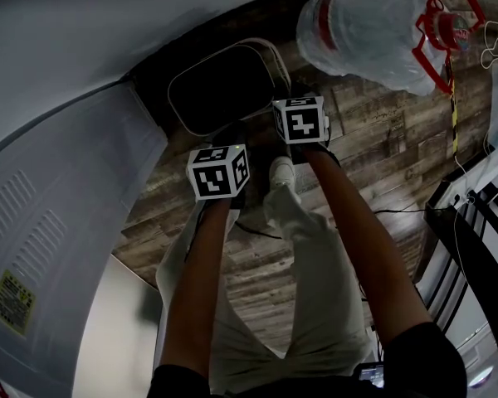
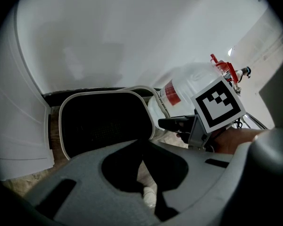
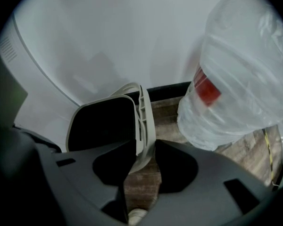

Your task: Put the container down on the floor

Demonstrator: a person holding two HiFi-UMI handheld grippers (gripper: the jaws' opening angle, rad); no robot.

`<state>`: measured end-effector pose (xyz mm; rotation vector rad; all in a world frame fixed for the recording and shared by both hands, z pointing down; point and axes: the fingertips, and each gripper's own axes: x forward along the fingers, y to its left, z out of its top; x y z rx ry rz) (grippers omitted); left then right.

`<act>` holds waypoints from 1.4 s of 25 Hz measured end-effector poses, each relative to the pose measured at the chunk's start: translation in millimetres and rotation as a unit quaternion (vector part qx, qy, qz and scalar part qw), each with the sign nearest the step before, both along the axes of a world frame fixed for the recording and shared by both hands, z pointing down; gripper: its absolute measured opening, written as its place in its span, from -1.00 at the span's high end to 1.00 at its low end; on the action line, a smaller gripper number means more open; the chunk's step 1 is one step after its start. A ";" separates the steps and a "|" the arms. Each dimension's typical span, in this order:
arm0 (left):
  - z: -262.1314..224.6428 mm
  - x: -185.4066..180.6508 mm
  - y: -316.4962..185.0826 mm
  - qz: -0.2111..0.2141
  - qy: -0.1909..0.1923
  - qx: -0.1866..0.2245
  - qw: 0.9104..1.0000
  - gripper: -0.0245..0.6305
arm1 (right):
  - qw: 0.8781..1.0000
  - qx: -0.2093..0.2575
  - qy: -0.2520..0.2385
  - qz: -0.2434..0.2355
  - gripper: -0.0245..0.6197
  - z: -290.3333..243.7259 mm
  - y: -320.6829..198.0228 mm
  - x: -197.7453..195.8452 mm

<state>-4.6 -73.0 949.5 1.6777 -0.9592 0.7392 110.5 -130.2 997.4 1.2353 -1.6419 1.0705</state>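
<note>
White-rimmed container held tilted over the wood-plank floor, beside a big water bottle. Right gripper clamped on its rim, left gripper narrowed, seemingly pinching the near wall; likely gripped two-handed to steady the lowering.

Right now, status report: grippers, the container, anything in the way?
Right gripper shut on rim of white container. Left gripper at its near edge, grip unclear. Container low, contact with floor hidden. Big water jug lies close on its right.
</note>
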 end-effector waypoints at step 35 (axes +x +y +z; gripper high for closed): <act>-57.8 -10.4 0.7 0.026 -0.013 0.007 1.000 0.88 | 0.998 0.003 -0.014 0.061 0.54 -58.9 20.3 17.1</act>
